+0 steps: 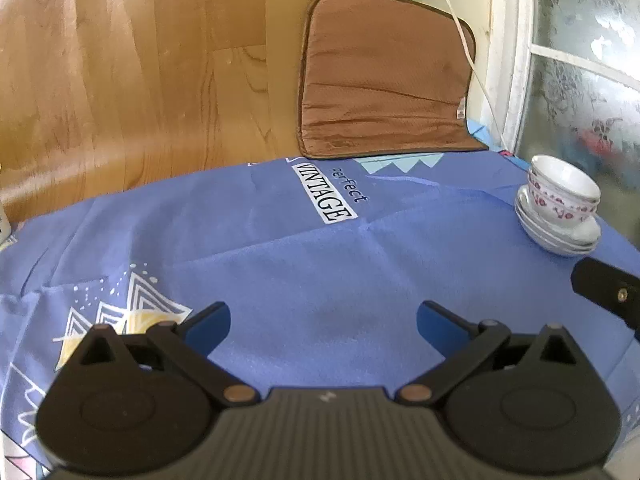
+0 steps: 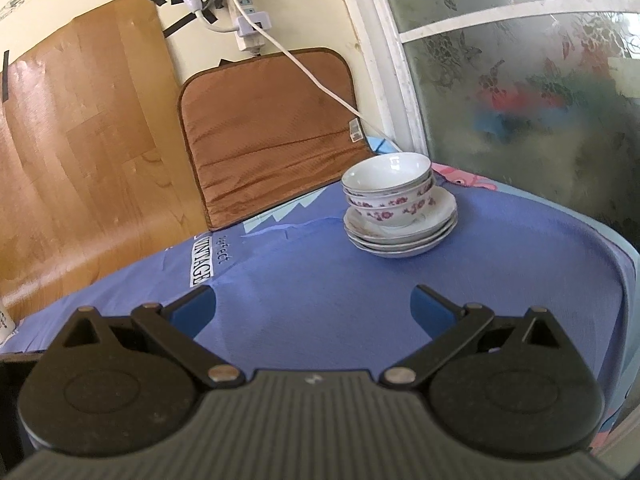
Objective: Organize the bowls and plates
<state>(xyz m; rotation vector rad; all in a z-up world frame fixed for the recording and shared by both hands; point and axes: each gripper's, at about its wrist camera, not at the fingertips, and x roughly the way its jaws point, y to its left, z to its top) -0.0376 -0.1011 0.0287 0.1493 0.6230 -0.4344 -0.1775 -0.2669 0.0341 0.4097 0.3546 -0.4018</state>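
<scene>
- Two grippers are showing, one in each wrist view, and both are hanging over the blue printed tablecloth (image 1: 320, 264) with nothing between their fingers.
- The left gripper (image 1: 323, 322) is filling the bottom of its frame, its blue-padded fingers (image 1: 210, 322) spreading wide apart; only bare cloth is lying in the gap, and the tips are touching no dish.
- The right gripper (image 2: 313, 306) is sitting likewise at the bottom of its frame, its jaws standing wide open and gripping nothing, with plain blue cloth showing between the pads (image 2: 430, 307).
- In the left wrist view a black part of the right gripper is poking in at the right edge, just below the crockery and apart from it.
- The stack of bowls (image 2: 390, 190) is standing right of centre in the right wrist view, well ahead of the open fingers; white bowls with pink flower bands are nesting one inside another, upright.
- The bowls are resting on a pile of white plates (image 2: 404, 236), which is sitting on the cloth near the far right part of the table.
- In the left wrist view the same bowls (image 1: 562, 194) and plates (image 1: 556, 240) are appearing at the right edge, mid-height, well apart from the left gripper.
- A brown cushion (image 2: 272, 132) is leaning against the wall in the upper middle of both frames, behind the table, with a white cable (image 2: 316, 76) crossing it.
- A frosted patterned window (image 2: 520, 100) is taking up the upper right.
</scene>
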